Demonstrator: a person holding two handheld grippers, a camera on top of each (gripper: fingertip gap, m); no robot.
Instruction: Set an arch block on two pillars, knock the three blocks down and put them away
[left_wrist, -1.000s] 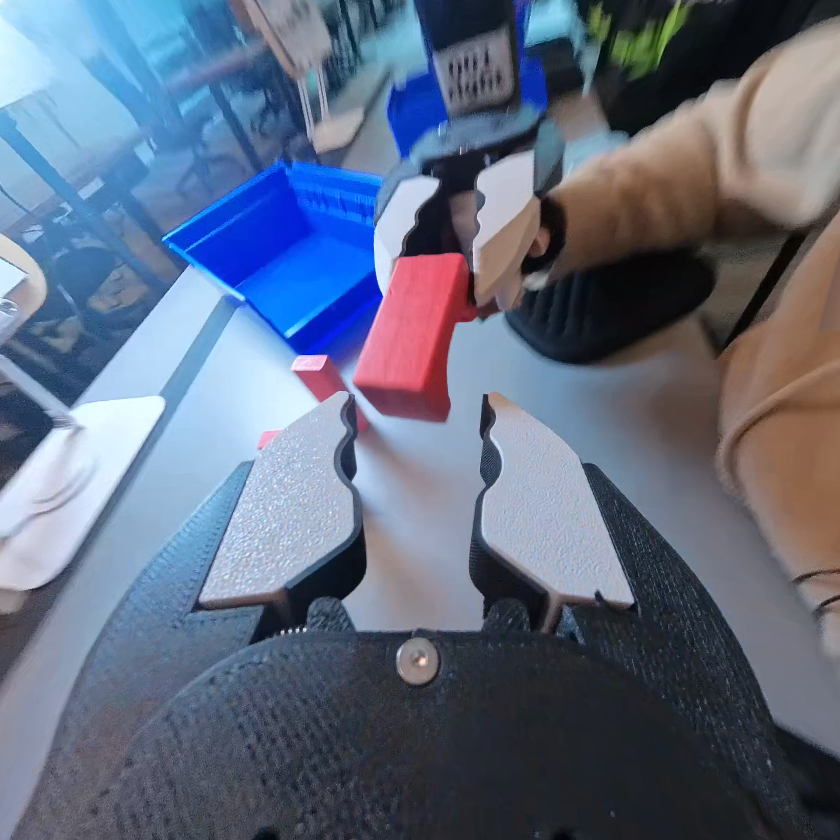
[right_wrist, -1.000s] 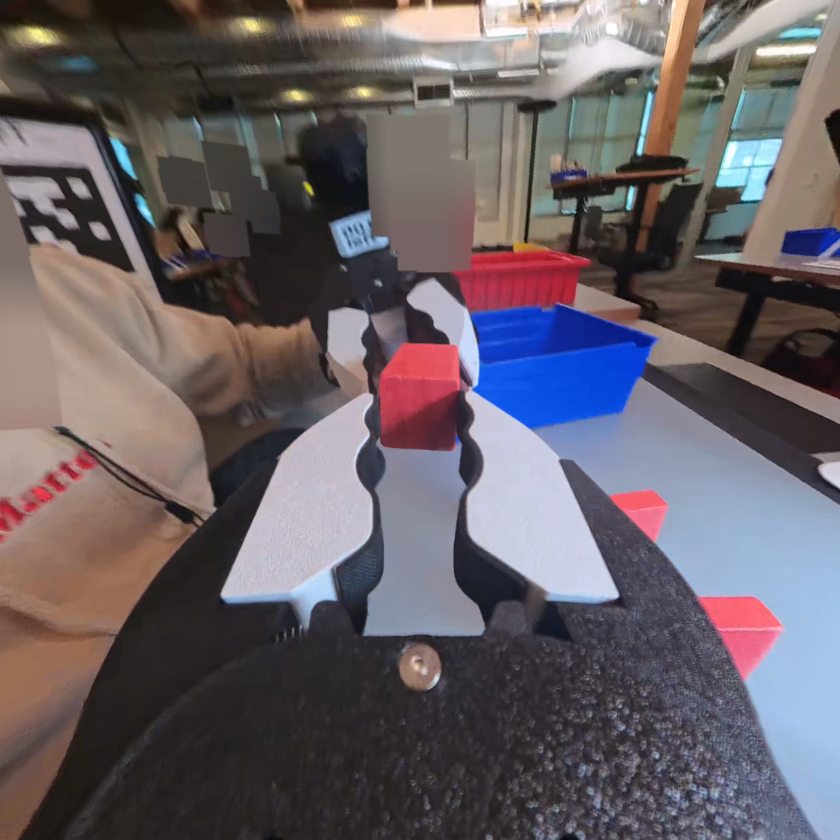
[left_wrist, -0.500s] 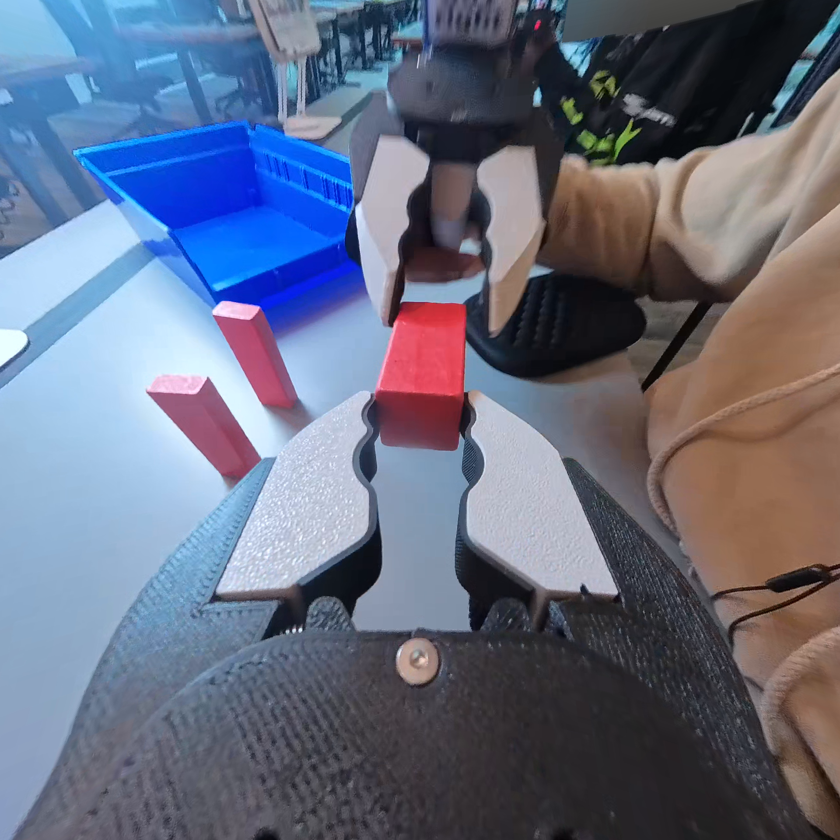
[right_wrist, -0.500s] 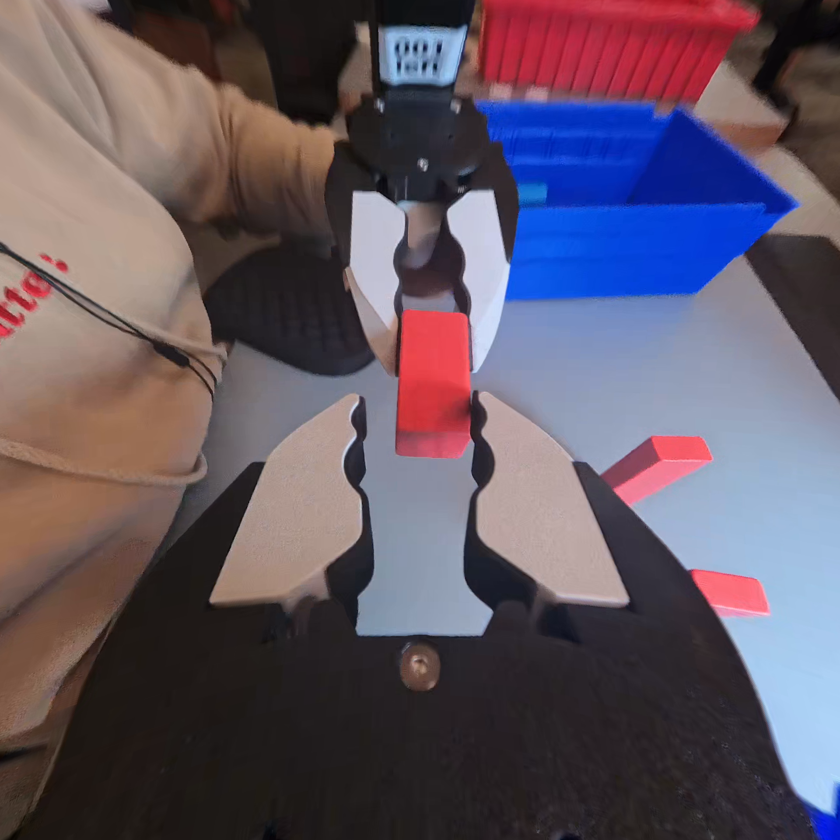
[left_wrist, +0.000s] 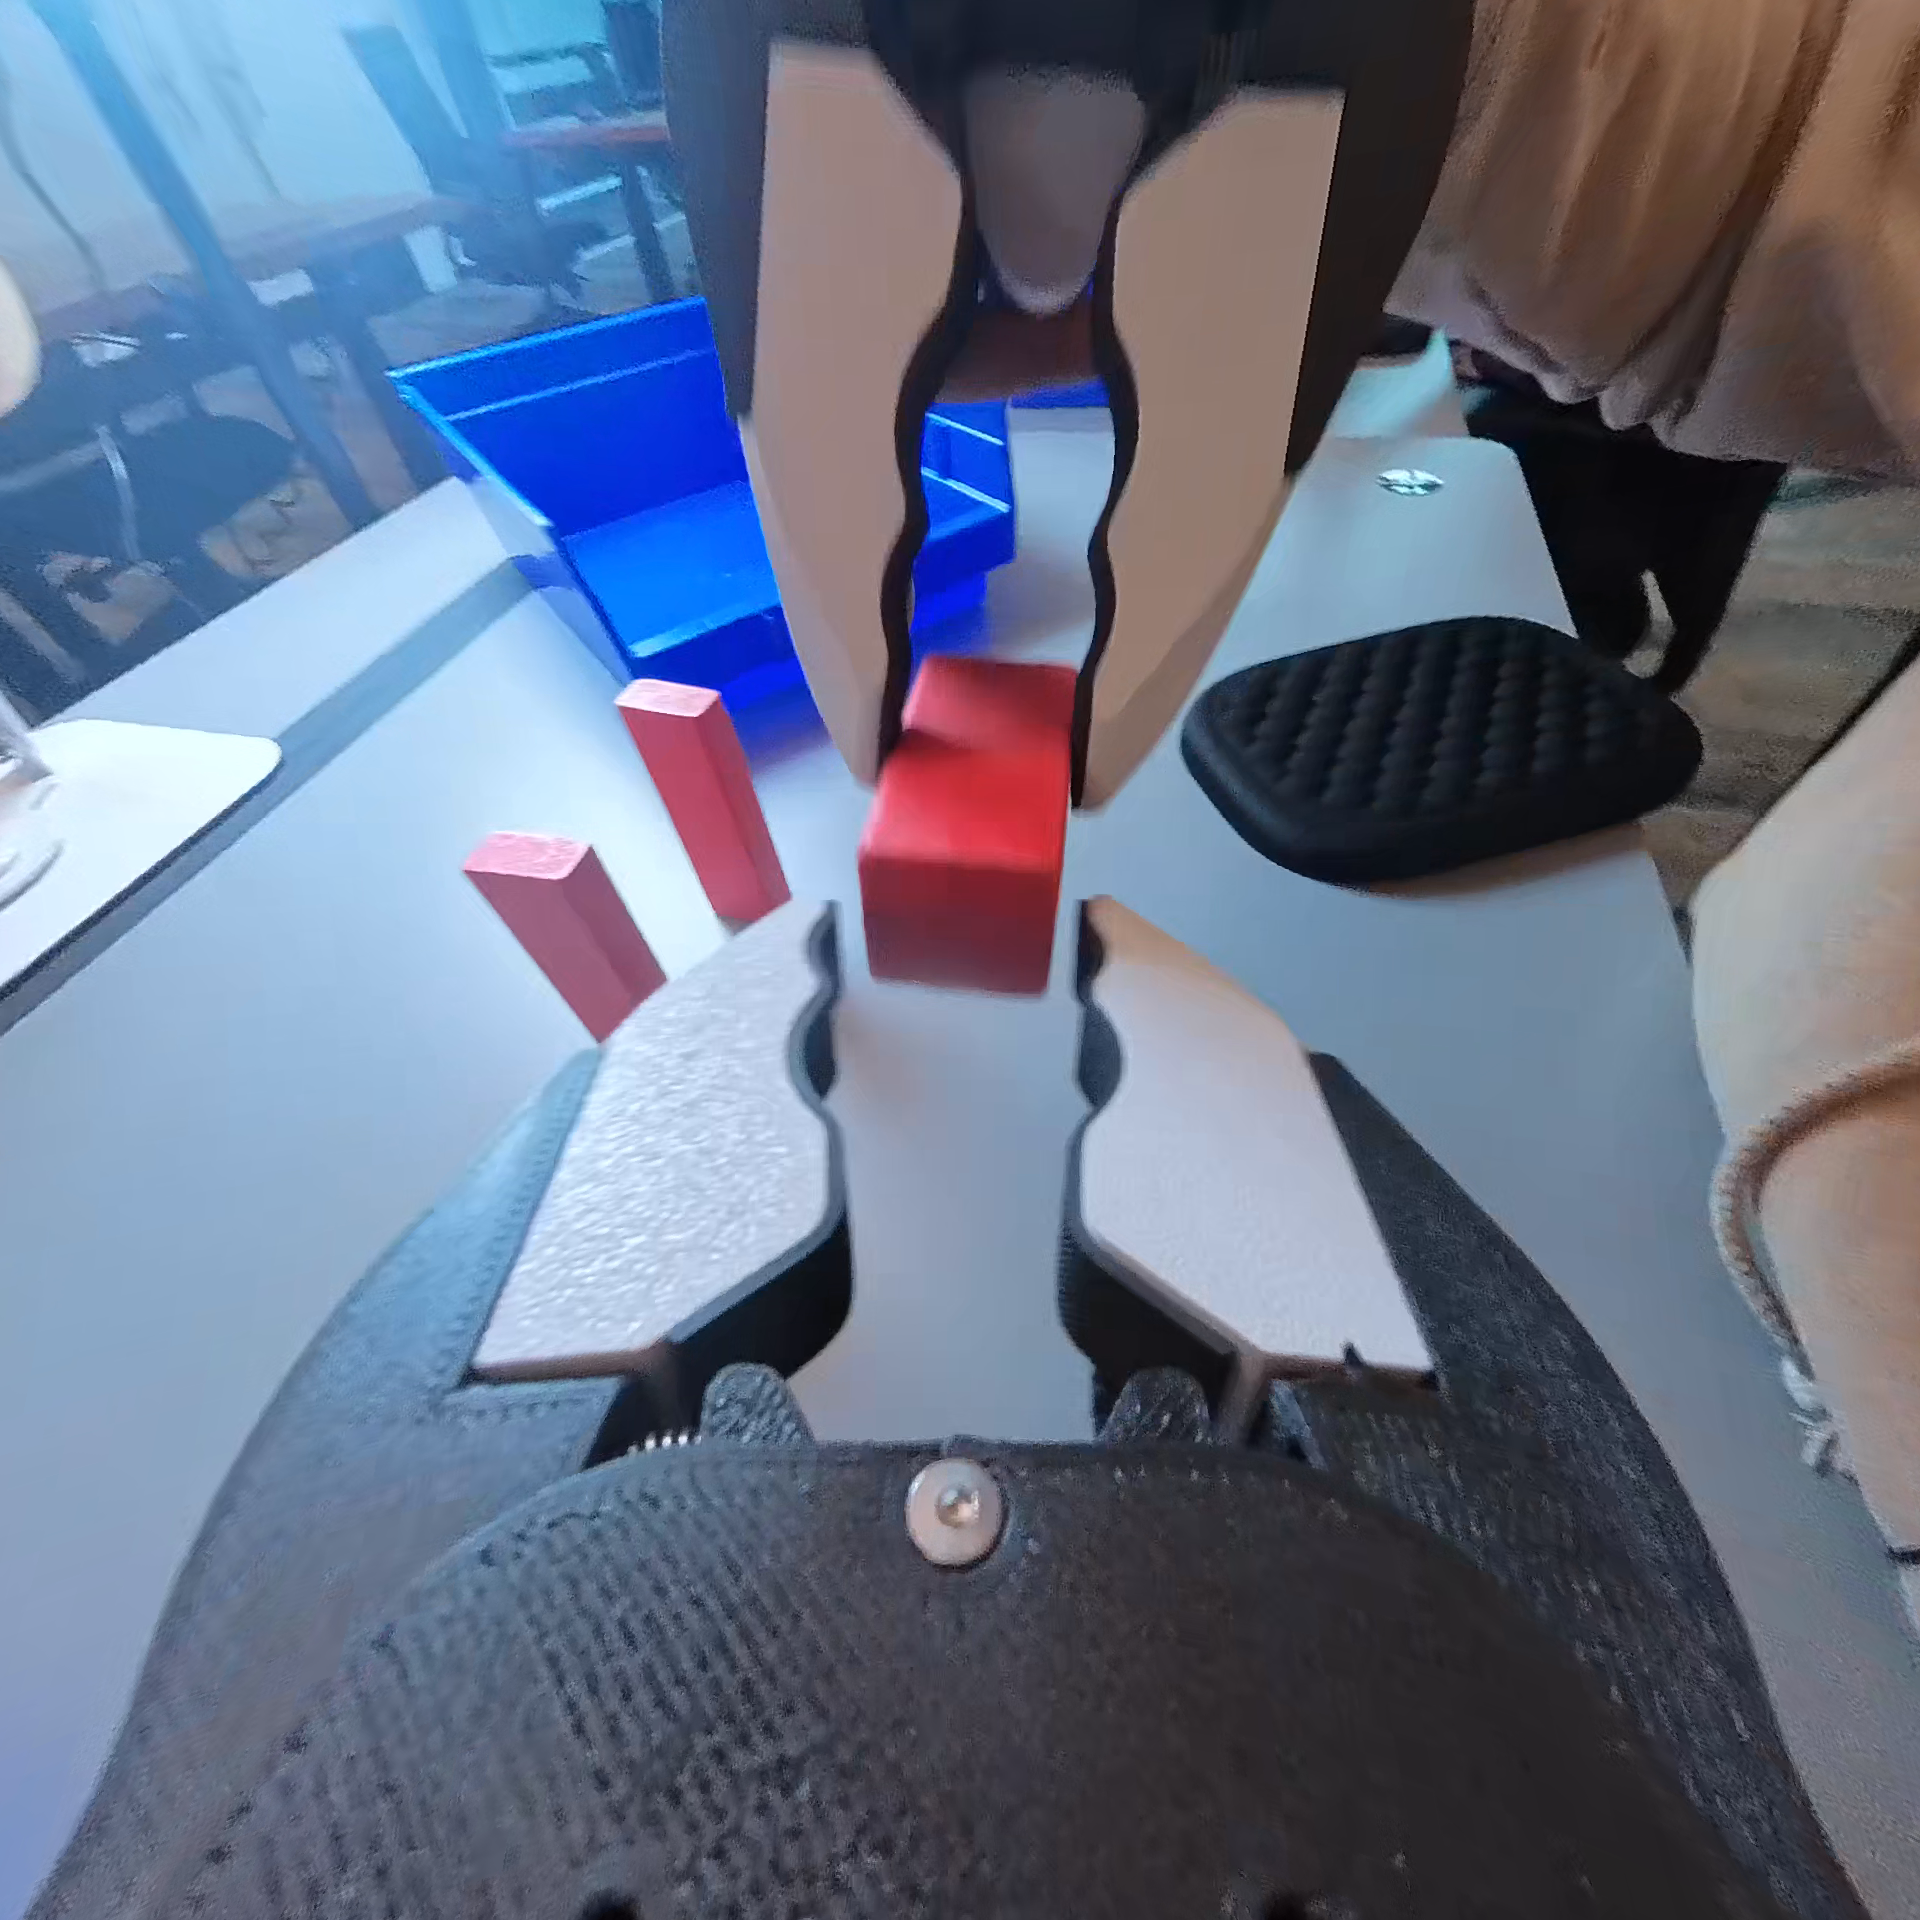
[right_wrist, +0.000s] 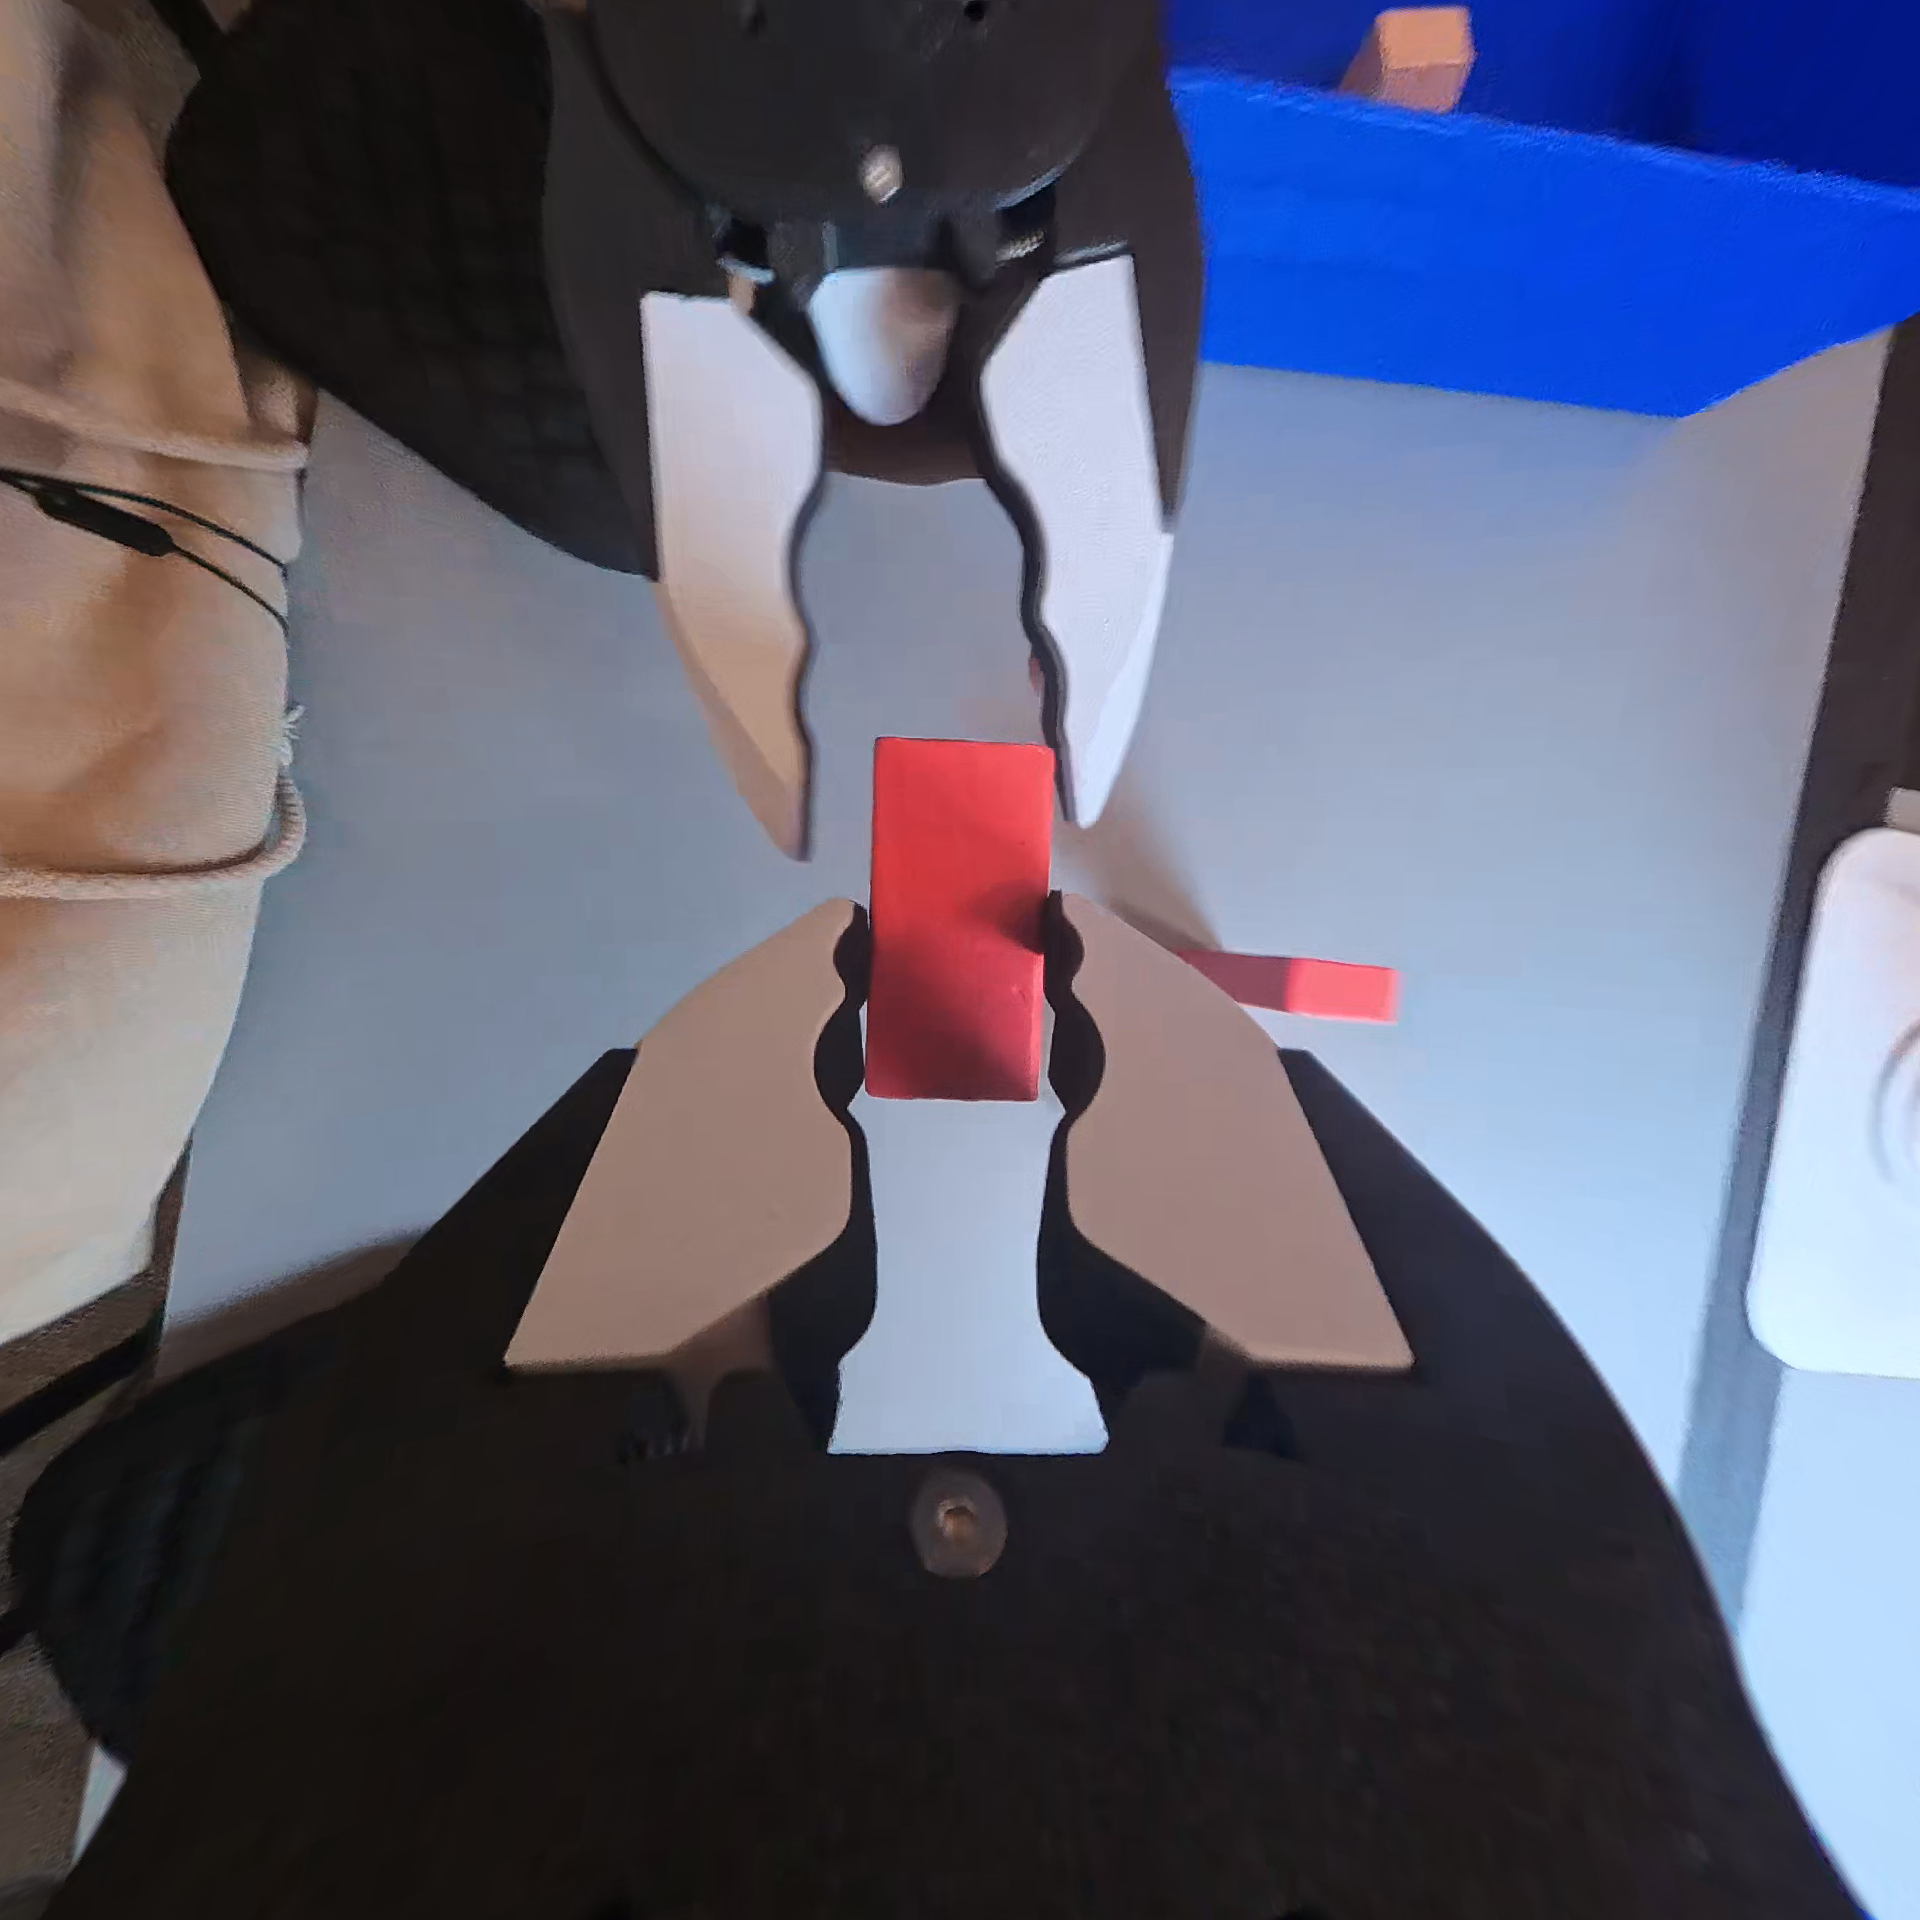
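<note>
Now, arch block (left_wrist: 961, 878): red; gripped above the counter (left_wrist: 260, 1091)
Right claw (right_wrist: 956, 914): clenched on arch block
Left claw (left_wrist: 956, 920): released; fingertips just short of block
Pillars (left_wrist: 701, 795): two, upright, left of block
Blue bin (left_wrist: 623, 468): behind pillars

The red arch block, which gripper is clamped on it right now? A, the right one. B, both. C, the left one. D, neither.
A: the right gripper pinches the red arch block between its fingertips, while the left gripper is open, with gaps either side of the block.
</note>
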